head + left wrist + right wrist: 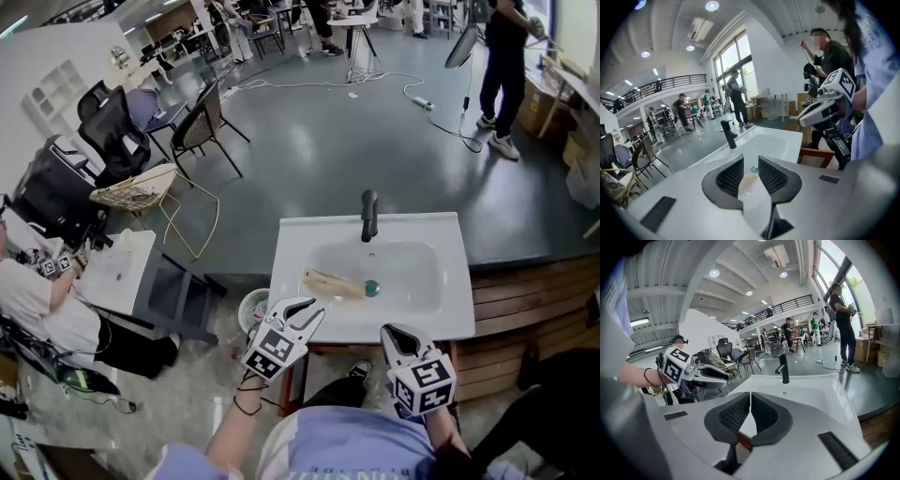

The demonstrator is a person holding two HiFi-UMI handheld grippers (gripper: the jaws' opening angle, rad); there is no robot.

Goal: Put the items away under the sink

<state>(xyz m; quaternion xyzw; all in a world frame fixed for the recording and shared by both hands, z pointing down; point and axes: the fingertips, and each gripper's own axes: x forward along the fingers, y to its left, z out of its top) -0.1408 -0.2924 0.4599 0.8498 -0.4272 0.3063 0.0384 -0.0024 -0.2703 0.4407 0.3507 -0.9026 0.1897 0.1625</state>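
A white sink with a black faucet stands in front of me. In its basin lies a tan item with a teal end. My left gripper hovers over the sink's front left rim, its jaws a little apart and empty. In the left gripper view, the left gripper shows the teal end through its gap. My right gripper hangs just off the front edge, jaws together. The right gripper view shows the right gripper with its tips touching, holding nothing. The space under the sink is hidden.
A white slatted bin sits on the floor left of the sink. A small white table and a seated person are further left. Chairs stand behind. A wooden step runs right of the sink.
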